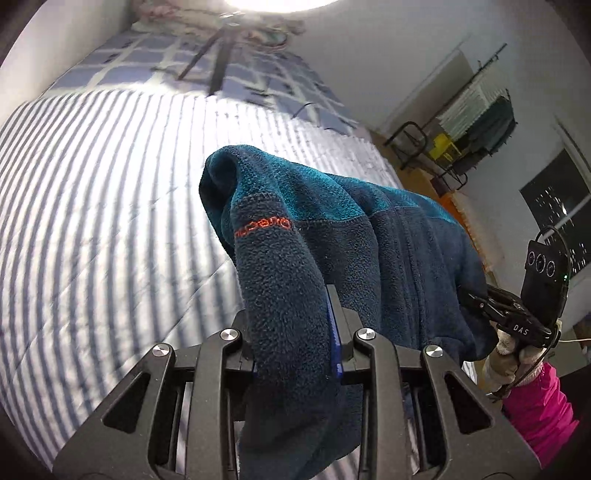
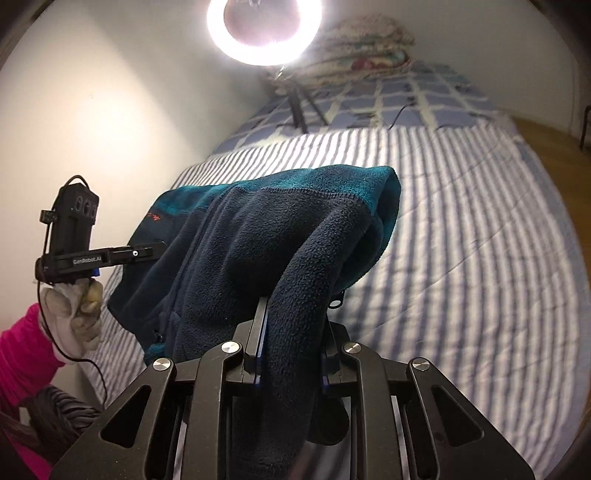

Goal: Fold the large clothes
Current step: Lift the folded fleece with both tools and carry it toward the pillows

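Observation:
A navy and teal fleece jacket (image 1: pixel 369 236) with an orange logo hangs in the air between my two grippers, above the striped bed (image 1: pixel 92 192). My left gripper (image 1: pixel 295 332) is shut on a navy part of the fleece, which drapes over its fingers. My right gripper (image 2: pixel 291 332) is shut on another navy part of the same fleece jacket (image 2: pixel 266 229). The right gripper also shows at the right edge of the left wrist view (image 1: pixel 491 306), and the left gripper at the left of the right wrist view (image 2: pixel 147 253). The fleece hides most of the fingertips.
The bed carries a blue-white striped cover (image 2: pixel 461 240) and a checked sheet (image 2: pixel 424 99) farther back. A ring light (image 2: pixel 264 29) on a tripod (image 1: pixel 218 62) stands on it, with folded blankets (image 2: pixel 365 40) behind. A white wall (image 2: pixel 110 110) lies left; a clothes rack (image 1: pixel 476 122) stands right.

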`<action>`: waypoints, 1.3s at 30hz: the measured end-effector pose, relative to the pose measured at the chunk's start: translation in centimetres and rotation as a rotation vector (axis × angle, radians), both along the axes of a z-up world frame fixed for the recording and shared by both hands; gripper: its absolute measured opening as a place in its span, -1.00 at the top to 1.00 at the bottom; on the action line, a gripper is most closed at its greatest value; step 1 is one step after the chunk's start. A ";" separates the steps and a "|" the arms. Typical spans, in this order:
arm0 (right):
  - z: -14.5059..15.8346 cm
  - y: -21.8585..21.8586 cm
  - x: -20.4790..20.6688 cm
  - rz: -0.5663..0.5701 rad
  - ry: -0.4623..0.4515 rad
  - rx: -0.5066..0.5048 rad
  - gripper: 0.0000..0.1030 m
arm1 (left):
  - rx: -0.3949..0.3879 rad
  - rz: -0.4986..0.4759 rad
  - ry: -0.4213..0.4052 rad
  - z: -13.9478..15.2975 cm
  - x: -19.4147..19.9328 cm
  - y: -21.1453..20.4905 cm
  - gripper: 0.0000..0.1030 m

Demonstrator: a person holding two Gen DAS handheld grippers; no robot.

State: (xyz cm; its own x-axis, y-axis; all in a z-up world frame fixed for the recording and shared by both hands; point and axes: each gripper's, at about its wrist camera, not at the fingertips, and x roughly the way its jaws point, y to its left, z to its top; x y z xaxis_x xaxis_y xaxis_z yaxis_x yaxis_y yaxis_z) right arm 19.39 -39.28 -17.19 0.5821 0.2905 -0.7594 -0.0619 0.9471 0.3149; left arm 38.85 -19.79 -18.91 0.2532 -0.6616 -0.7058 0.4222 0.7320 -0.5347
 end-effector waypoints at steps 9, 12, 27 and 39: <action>1.5 -6.5 2.3 -0.072 -0.056 -0.106 0.64 | -0.031 -0.056 -0.059 0.4 5.4 -8.6 0.51; 1.8 -8.7 4.1 -0.093 -0.072 -0.141 0.64 | -0.053 -0.070 -0.078 0.1 7.9 -11.8 0.51; 2.0 -21.3 11.8 -0.221 -0.076 -0.271 0.64 | -0.105 -0.086 -0.080 -1.6 16.4 -26.9 0.52; -0.5 -28.3 16.3 -0.259 -0.072 -0.288 0.65 | -0.105 -0.068 -0.069 -4.9 21.0 -33.6 0.52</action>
